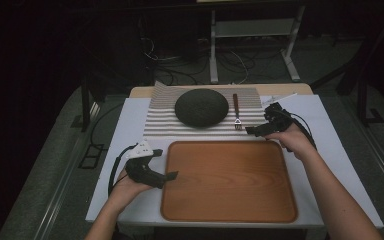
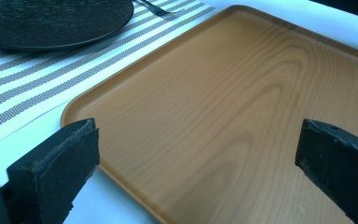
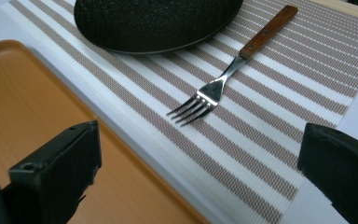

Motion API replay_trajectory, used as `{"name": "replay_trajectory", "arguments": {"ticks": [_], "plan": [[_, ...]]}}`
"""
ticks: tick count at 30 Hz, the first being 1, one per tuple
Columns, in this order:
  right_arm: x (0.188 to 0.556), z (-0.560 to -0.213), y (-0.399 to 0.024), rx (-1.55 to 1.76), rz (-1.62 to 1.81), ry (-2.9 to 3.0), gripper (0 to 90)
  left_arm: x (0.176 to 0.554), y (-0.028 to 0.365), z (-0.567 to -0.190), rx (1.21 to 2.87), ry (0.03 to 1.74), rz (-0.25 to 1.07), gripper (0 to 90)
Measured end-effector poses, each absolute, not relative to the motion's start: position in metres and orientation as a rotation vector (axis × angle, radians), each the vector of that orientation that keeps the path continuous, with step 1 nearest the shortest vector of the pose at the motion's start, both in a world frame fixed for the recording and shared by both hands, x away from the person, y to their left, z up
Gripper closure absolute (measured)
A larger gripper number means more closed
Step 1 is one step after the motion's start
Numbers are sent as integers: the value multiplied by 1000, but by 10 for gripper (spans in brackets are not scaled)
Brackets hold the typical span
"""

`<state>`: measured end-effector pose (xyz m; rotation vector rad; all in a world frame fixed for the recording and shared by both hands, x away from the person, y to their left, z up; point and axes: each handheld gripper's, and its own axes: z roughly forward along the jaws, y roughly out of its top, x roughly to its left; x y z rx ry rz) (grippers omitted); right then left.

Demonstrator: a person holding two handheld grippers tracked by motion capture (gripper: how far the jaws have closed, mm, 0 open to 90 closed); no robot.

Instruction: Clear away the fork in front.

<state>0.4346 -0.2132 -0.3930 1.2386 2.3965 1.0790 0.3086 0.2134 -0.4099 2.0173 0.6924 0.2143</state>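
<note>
- On the white-covered surface (image 1: 130,120), a wooden tray (image 1: 228,181) lies nearest the person, bare on top, its long side running left to right.
- Beyond the tray, a striped mat (image 1: 160,117) lies flat, just clear of the tray's far edge, with a strip of white cloth showing between them.
- On that mat sits a dark round plate (image 1: 201,107), near the middle.
- Just right of the plate lies a fork (image 1: 236,111) with a wooden handle; the prongs point toward the tray and the handle points away from the person. Fork and plate are close but apart.
- The left tongs (image 1: 171,175) are held in the left hand (image 1: 125,187) at the tray's near-left side, their tips at or just over the tray's left rim. In the left gripper view the two black jaws stand wide apart with nothing between them, the tray's wood grain spread out ahead.
- The right tongs (image 1: 251,130) are held in the right hand (image 1: 292,140) by the tray's far-right corner, pointing left toward the fork's prongs. In the right gripper view the jaws are likewise spread and empty, with the fork (image 3: 233,65) lying on the stripes a little ahead of them and the plate (image 3: 156,21) behind it.
- A black cable (image 1: 114,167) loops from the left tongs across the cloth.
</note>
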Motion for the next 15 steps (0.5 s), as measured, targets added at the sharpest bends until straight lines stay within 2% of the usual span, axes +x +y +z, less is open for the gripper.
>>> {"name": "replay_trajectory", "arguments": {"ticks": [15], "plan": [[473, -396, -196, 1291, 1009, 2396, 23, 309, 212, -412, 2038, 687, 226, 0]]}}
